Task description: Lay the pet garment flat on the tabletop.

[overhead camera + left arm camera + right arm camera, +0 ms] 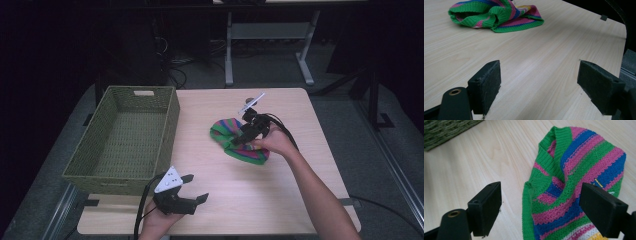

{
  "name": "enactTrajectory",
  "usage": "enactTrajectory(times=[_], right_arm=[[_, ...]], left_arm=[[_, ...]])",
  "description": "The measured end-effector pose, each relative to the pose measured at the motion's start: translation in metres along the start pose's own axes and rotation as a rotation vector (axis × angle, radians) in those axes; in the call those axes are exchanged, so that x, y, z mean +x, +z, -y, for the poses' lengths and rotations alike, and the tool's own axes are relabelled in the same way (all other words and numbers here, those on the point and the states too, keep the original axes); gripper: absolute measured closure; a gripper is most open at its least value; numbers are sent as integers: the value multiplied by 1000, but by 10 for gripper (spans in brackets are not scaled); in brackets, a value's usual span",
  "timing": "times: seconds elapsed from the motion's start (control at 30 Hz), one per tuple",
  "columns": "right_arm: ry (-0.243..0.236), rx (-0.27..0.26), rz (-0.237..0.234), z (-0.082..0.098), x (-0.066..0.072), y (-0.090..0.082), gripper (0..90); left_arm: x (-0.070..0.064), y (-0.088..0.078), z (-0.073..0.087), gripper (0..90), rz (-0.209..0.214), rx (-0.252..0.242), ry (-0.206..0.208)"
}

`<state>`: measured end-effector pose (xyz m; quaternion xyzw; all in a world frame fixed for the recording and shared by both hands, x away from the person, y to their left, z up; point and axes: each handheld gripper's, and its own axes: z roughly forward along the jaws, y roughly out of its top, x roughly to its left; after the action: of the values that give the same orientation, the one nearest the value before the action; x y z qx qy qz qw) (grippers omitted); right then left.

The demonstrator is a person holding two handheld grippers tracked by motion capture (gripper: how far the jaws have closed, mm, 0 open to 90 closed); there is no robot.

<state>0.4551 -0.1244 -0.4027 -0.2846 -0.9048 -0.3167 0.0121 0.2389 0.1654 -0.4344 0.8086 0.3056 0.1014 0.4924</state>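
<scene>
A crumpled knitted garment (234,136) with green, pink and blue stripes lies mid-table, right of centre. My right gripper (239,138) hovers just over it, open; in the right gripper view the striped knit (576,182) spreads between and beyond the two jaws, with its green ribbed edge in the gap. My left gripper (196,188) is open near the table's front edge, left of centre, with nothing between its pads (486,85). From the left gripper view the garment (496,15) lies far ahead across bare wood.
A green woven basket (127,140) with nothing visible in it stands along the table's left side, its corner visible as woven wall (446,130) in the right gripper view. Table legs and cables lie on the dark floor behind. Light wooden tabletop (280,195) surrounds the garment.
</scene>
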Motion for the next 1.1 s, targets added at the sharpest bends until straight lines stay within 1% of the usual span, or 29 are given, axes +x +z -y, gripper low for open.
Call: enactTrajectory(times=[0.1,0.13,0.17,0.27,0.3,0.33,0.4,0.47,0.5,0.57,0.63,0.67,0.7,0.87,0.97,1.0,1.03,1.07,1.1], right_arm=[[7,16,23,0,-2,8,178],[7,16,23,0,-2,8,178],[10,29,39,0,-4,13,179],[22,45,71,0,-8,18,183],[22,45,71,0,-8,18,183],[40,51,82,1,-11,21,185],[51,51,76,2,-13,25,197],[59,60,82,3,-15,29,199],[67,65,88,4,-17,31,201],[79,72,103,5,-18,35,214],[80,74,108,6,-18,36,216],[76,101,132,7,-18,41,228],[72,111,141,7,-18,42,232],[87,117,157,9,-19,45,254],[62,137,191,8,-16,47,275],[62,141,198,7,-15,48,275],[61,141,206,7,-14,48,280],[57,135,226,9,-13,49,311],[54,124,233,10,-12,49,323]], left_arm=[[0,0,0,187,2,0,-2],[0,0,0,187,2,0,-2],[0,0,0,187,2,4,2],[0,1,0,187,3,3,6],[0,1,0,187,3,3,6],[0,1,0,187,4,5,5],[0,1,0,187,6,4,-1],[0,1,0,187,14,6,-7],[0,1,0,187,24,-5,-17],[-1,0,-1,187,28,-13,-18],[-1,0,-1,187,28,-8,-11],[-2,1,0,187,27,-7,-13],[-1,2,0,187,25,4,-8],[-1,1,0,187,27,-3,-11],[-2,1,0,187,30,-9,-10],[-2,1,0,187,29,-8,-8],[-2,1,0,188,29,-4,-7],[-3,2,0,188,29,-3,-4],[-3,2,0,188,30,-4,-7]])
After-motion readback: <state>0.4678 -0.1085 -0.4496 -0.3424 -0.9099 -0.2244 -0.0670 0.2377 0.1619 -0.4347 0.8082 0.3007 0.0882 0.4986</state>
